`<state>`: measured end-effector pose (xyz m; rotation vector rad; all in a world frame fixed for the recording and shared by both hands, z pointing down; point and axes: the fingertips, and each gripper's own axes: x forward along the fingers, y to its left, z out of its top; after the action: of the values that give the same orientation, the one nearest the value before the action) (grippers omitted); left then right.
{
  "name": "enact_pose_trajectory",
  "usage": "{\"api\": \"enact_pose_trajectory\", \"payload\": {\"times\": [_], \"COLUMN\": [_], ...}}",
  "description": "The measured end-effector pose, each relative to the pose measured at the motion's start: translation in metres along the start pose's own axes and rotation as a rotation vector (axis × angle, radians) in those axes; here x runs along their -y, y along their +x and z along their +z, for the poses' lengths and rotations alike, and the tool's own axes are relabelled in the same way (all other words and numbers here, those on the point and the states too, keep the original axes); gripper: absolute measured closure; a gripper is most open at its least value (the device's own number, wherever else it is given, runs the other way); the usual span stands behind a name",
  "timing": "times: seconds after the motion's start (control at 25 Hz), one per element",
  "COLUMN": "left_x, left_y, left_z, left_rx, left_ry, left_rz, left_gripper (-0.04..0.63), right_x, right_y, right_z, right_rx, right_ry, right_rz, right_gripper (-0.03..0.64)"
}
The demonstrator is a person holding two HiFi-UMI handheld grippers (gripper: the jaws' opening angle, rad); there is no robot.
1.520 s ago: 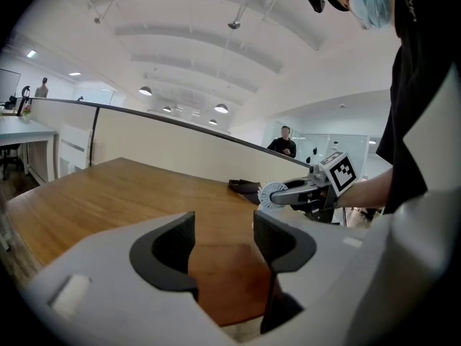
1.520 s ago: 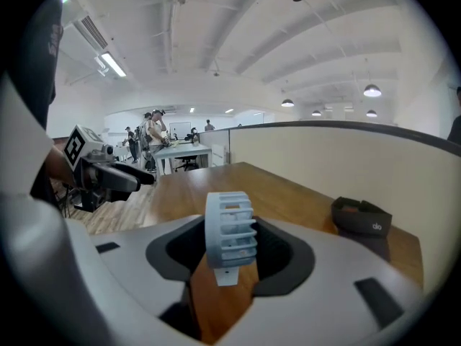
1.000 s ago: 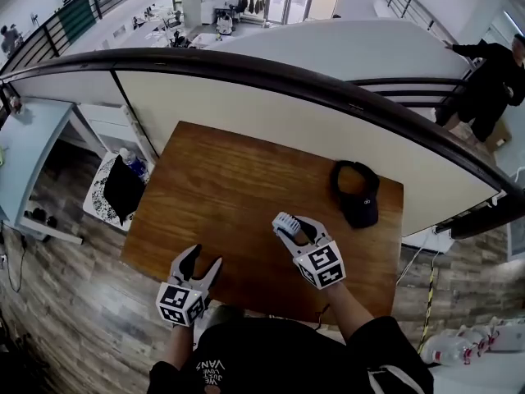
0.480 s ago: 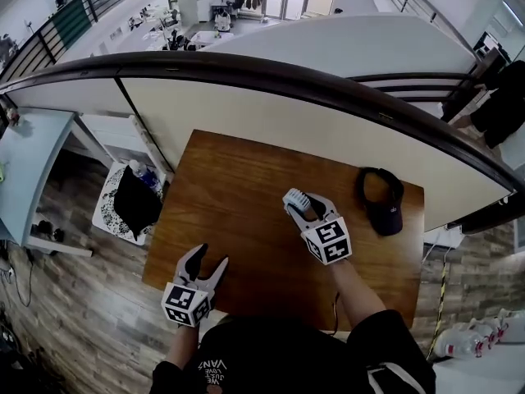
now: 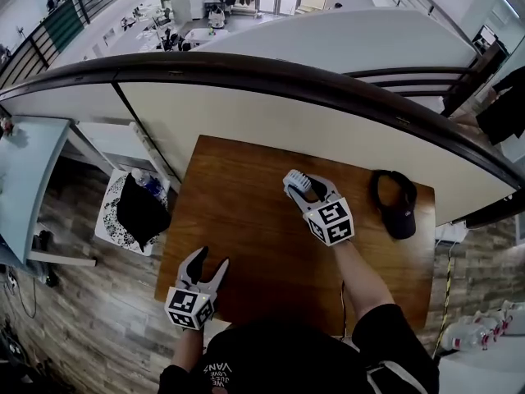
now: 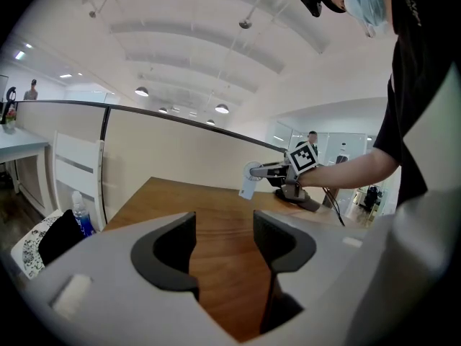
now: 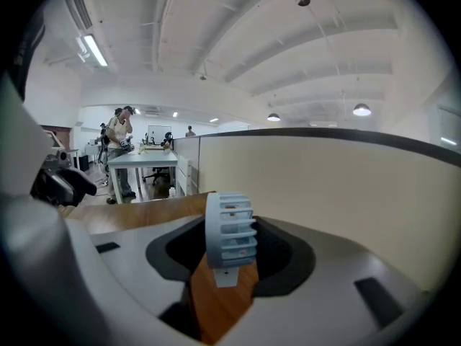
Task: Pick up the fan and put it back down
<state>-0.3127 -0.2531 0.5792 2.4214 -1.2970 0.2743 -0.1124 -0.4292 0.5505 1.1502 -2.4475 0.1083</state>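
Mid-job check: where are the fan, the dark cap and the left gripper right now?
fan [image 7: 230,231]: right gripper view, on its slatted grille.
dark cap [image 5: 402,220]: head view, on its brim.
left gripper [image 5: 211,261]: head view, midway between its fingers' tips.

Right claw [image 5: 306,189] — with fan [image 5: 296,180] — moved farther out.

Pale-blue fan [image 7: 229,229]; brown wood-grain table [image 5: 246,212] — dark-navy cap [image 5: 402,220].

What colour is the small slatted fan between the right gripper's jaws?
The small slatted plastic fan is pale blue, nearly white; clearest in the right gripper view.
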Motion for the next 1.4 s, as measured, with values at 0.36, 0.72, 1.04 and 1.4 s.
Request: {"api": "enact_pose_trajectory", "payload": {"times": [0.36, 0.72, 1.04, 1.4], "left_x": [-0.026, -0.049, -0.052, -0.055], "left_y": [0.003, 0.010, 0.029, 0.038], "left_z": [-0.009, -0.009, -0.005, -0.009], "left_rx": [-0.014, -0.010, -0.018, -0.025], "left_ry": [-0.028, -0.043, -0.047, -0.047], "left_rz": [0.009, 0.042, 0.030, 0.021], "left_gripper": [0.356, 0.356, 0.356, 0.356], "right_x": [0.009, 0.029, 0.033, 0.038], "right_y": [0.071, 0.116, 0.135, 0.138], "right_z": [0.004, 0.011, 0.008, 0.006], "right_rx": [-0.029, -0.032, -0.027, -0.028], "right_ry": [-0.060, -0.069, -0.100, -0.074], "right_rz": [0.102, 0.113, 0.199, 0.251], "right_gripper": [0.426, 0.426, 0.426, 0.425]}}
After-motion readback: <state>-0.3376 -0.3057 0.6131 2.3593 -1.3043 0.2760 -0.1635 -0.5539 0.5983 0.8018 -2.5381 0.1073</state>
